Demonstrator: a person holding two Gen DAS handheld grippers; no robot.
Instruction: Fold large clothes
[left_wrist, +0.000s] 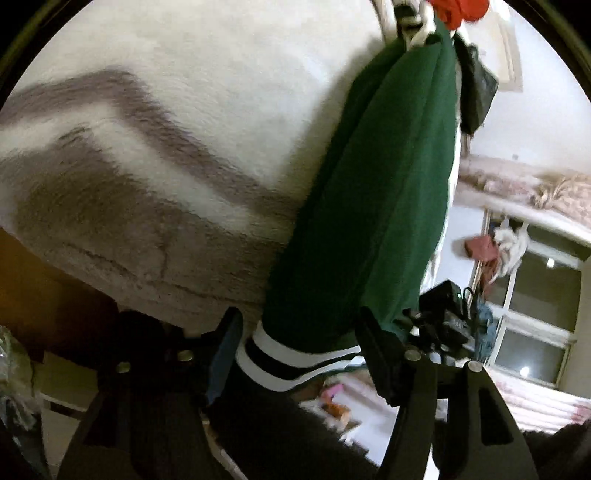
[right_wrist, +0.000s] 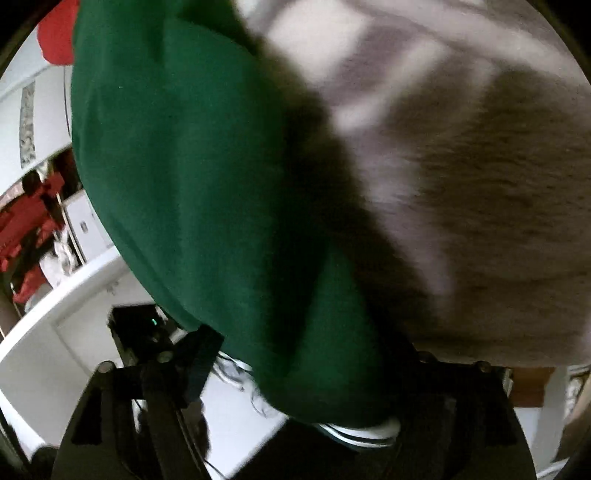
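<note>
A dark green garment (left_wrist: 373, 206) with a black-and-white striped hem (left_wrist: 291, 362) hangs stretched in the air. My left gripper (left_wrist: 299, 339) is shut on its striped hem end. In the left wrist view the other gripper (left_wrist: 413, 22) holds the far end at the top. In the right wrist view the same green garment (right_wrist: 207, 192) fills the left half, and my right gripper (right_wrist: 299, 380) is shut on its striped edge (right_wrist: 362, 430). The left gripper (right_wrist: 144, 332) shows at the lower left.
A fluffy white and grey-brown blanket (left_wrist: 155, 155) lies beneath the garment; it also fills the right wrist view's right side (right_wrist: 480, 192). Red cloth (left_wrist: 458, 11) sits at the far end. A window (left_wrist: 535, 295) and white cabinets (right_wrist: 66, 325) stand around.
</note>
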